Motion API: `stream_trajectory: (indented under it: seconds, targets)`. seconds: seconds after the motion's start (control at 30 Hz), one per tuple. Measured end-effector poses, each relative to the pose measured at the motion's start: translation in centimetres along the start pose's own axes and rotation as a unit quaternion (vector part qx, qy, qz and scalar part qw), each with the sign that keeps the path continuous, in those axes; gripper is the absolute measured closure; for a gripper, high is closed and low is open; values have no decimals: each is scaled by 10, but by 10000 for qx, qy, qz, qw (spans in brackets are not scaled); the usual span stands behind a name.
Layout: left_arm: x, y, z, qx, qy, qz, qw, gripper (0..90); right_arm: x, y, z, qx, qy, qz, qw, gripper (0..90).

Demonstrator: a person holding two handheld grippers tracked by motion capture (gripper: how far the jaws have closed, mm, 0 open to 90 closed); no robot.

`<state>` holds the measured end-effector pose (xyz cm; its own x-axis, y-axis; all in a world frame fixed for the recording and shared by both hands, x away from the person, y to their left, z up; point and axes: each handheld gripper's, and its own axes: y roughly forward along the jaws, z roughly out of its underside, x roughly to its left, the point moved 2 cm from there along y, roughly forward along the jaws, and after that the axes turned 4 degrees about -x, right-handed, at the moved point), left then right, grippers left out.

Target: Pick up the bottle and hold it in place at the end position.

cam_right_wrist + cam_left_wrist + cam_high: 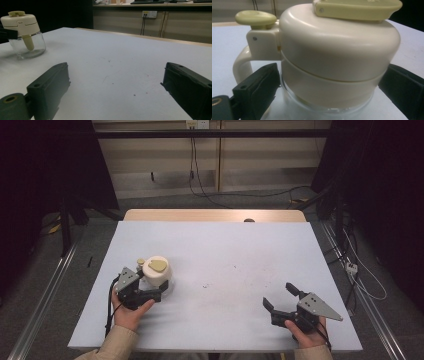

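Note:
A glass jar with a cream lid, a pale yellow flap on top and a cream handle stands upright on the white table sheet at the left. My left gripper is open, its two black jaws straddling the jar at the band under the lid, close against its sides. In the right gripper view the jar shows at the far left with clear glass below the lid. My right gripper is open near the front right of the table, with nothing between its jaws.
The white sheet has a few small dark specks near its middle. A wooden table edge runs along the back with a small dark thing on it. Cables lie on the floor beyond.

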<state>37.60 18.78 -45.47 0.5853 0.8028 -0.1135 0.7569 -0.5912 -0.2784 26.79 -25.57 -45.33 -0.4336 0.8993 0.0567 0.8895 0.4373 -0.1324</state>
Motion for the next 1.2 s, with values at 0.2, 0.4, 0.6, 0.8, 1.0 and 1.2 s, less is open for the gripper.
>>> stream_trajectory:
  seconds: [0.2, 0.4, 0.6, 0.8, 1.0, 1.2]
  targets:
    - [-1, 4, -1, -26, 2, -91, 10000, 37, 0, 0, 0, 4, -25, -8, 10000, 64]
    - [-5, 12, -2, -65, -12, -254, 9997, 35, 0, 0, 0, -15, 0, 4, 10000, 64]
    - [-7, 18, -1, -66, 6, -379, 9993, 27, 0, 0, 0, -19, -16, 5, 10000, 64]
    - [-10, 25, -2, -181, -63, -557, 9983, 25, 0, 0, 0, -11, -31, 15, 10000, 66]
    - [-10, 30, -2, -224, -112, -657, 9975, 45, 0, 0, 0, -26, -20, 0, 10000, 67]
    - [-10, 30, -3, -205, -105, -668, 9975, 53, -1, -1, -1, -62, -14, 14, 10000, 69]
